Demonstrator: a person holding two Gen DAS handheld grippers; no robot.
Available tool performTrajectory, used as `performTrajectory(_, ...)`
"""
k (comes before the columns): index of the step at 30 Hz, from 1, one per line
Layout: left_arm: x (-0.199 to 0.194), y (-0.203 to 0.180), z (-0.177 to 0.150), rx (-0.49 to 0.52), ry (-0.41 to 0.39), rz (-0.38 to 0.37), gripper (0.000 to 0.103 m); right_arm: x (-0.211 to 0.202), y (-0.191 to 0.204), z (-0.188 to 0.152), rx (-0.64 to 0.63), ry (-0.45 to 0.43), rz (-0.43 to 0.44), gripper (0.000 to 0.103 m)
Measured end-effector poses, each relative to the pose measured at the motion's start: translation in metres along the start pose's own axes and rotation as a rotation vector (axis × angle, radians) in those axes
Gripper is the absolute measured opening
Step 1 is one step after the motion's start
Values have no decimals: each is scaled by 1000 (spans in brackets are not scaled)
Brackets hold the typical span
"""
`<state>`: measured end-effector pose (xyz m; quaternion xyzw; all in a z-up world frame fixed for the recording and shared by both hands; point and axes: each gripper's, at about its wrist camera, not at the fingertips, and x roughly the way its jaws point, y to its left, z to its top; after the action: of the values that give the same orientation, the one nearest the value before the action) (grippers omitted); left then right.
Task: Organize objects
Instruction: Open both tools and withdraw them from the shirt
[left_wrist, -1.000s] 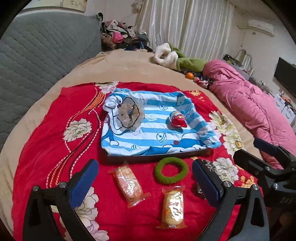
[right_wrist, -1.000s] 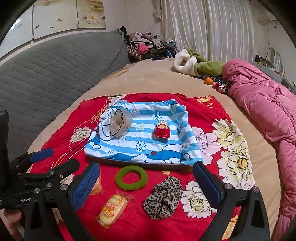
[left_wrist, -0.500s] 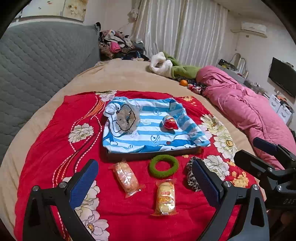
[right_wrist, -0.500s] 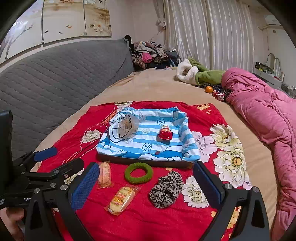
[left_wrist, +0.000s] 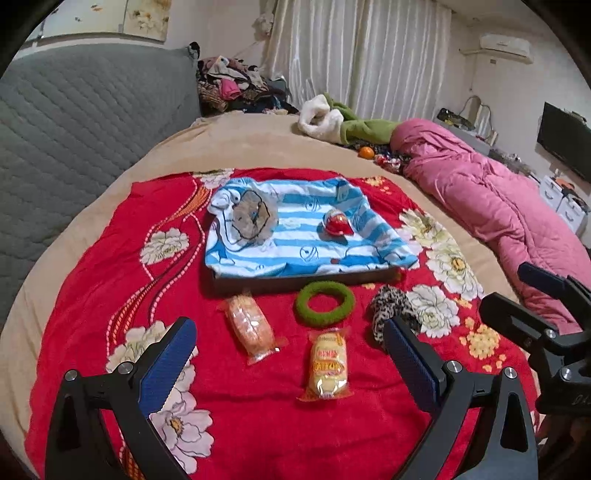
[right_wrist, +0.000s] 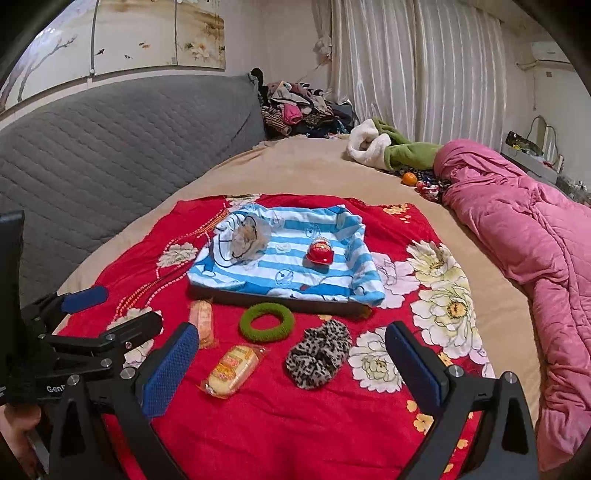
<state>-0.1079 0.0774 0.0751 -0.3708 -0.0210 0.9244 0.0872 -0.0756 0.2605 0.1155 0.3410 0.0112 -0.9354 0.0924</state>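
Both the left gripper (left_wrist: 290, 363) and the right gripper (right_wrist: 291, 367) are held spread wide, empty, above the red blanket (left_wrist: 92, 295). The tray (left_wrist: 295, 282) is largely hidden under a striped towel (left_wrist: 291, 236). Before it, two wrapped snacks (left_wrist: 328, 363), one green ring (left_wrist: 325, 303) and one leopard scrunchie (right_wrist: 318, 353) are laid.

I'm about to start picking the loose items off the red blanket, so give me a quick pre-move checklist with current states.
1. Left gripper open, empty: ok.
2. Right gripper open, empty: ok.
3. Green ring, leopard scrunchie, yellow snack and orange snack lie apart: ok.
4. Tray has free space beside the red toy: ok.
5. Grippers clear of each other: ok.
6. Tray depth under the striped cloth: cannot tell.
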Motion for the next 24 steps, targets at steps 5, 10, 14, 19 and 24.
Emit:
performTrajectory(5,6,-7,-14,16,17,18,101,-2,-4,-10,-4,8,-9,102)
performTrajectory(10,11,-14,-27,32,43,20,101,-3,-7,-18,1,14,-12,102)
performTrajectory(14,11,-18,-33,40,41,26,101,-3,-9,-24,5,18,-16,102)
performTrajectory(19,16,-21,-40,42,46,31,101,3,-13,-33,13,36,-19,102)
performTrajectory(24,25,-22,-47,48,55,40,101,13,-17,-40,13,61,-24,102)
